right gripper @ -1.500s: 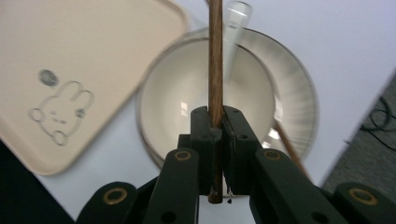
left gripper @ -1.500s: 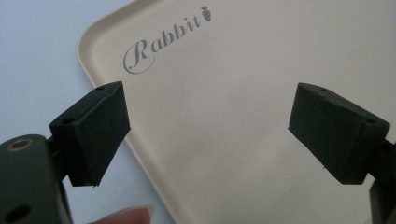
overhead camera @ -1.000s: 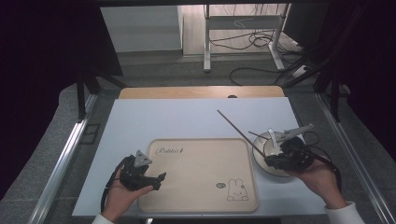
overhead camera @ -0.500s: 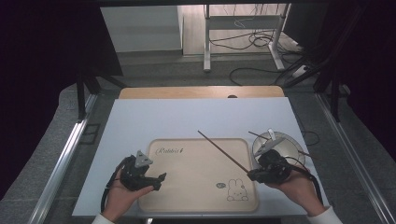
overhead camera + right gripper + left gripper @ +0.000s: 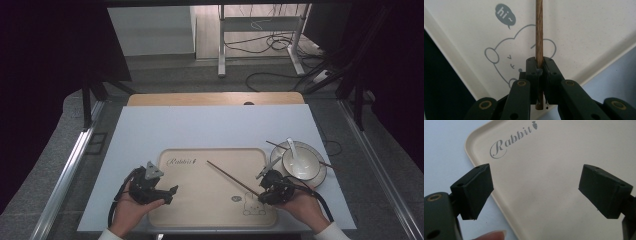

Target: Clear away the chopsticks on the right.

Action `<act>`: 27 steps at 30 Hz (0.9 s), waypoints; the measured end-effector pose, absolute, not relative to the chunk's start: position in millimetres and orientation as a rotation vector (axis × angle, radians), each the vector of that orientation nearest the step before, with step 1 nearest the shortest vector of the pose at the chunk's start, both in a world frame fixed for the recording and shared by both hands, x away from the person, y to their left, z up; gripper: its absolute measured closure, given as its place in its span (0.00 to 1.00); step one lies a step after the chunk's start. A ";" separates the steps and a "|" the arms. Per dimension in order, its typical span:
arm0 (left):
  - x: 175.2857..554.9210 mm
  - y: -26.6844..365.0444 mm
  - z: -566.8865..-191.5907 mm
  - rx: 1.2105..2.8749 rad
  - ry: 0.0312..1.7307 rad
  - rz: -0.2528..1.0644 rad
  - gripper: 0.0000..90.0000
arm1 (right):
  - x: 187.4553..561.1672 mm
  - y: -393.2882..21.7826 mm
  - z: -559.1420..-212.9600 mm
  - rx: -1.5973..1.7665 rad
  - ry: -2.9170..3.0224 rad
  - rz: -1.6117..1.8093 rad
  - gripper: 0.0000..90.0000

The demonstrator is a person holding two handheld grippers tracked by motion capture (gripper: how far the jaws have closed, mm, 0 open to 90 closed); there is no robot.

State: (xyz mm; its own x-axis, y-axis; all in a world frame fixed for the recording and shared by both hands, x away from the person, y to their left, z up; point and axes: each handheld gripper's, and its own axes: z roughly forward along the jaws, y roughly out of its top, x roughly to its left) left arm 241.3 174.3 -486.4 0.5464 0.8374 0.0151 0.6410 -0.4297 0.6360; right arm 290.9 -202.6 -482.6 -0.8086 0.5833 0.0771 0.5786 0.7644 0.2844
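Your right gripper (image 5: 265,192) clamps a brown chopstick (image 5: 232,178) near its end, the stick slanting low across the beige tray (image 5: 210,210) over the rabbit drawing (image 5: 509,62). Your left gripper (image 5: 167,192) hangs wide, unloaded, over the tray's left edge.

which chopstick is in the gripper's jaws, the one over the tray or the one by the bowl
The chopstick over the tray: the right gripper clamps its end. The other chopstick lies across the bowl.
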 end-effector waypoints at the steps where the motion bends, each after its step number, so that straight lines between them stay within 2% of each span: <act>1: 241.4 174.2 -486.4 2.208 1.188 0.445 0.14 | 291.0 -201.3 -485.2 0.950 2.932 0.439 0.93; 3: 241.8 174.7 -486.7 2.213 1.187 0.445 0.14 | 290.9 -200.9 -486.4 0.936 2.929 0.427 0.92; 5: 242.6 176.0 -486.6 2.206 1.195 0.447 0.14 | 291.1 -201.1 -488.0 0.928 2.934 0.420 0.87; 8: 242.3 177.5 -485.8 2.196 1.199 0.450 0.14 | 288.4 -201.6 -484.2 0.906 2.905 0.442 0.67; 13: 242.0 176.7 -486.1 2.204 1.194 0.449 0.14 | 284.8 -214.1 -448.9 0.799 2.801 0.734 0.51; 20: 242.9 178.4 -485.5 2.196 1.200 0.455 0.14 | 295.7 -255.7 -412.2 0.831 2.702 1.125 0.39; 23: 243.0 178.1 -485.7 2.200 1.198 0.454 0.13 | 301.4 -274.9 -400.3 0.821 2.628 1.123 0.31; 27: 243.0 178.0 -485.9 2.200 1.198 0.448 0.13 | 306.4 -297.8 -389.7 0.846 2.559 1.116 0.30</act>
State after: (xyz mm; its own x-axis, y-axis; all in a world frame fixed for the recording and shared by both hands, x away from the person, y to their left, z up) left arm 243.0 178.0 -485.9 0.5388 0.8423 0.0135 0.6446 -0.4225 0.6372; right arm 306.4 -297.8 -389.7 -0.8086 0.5878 0.0240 0.4175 0.5447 0.7273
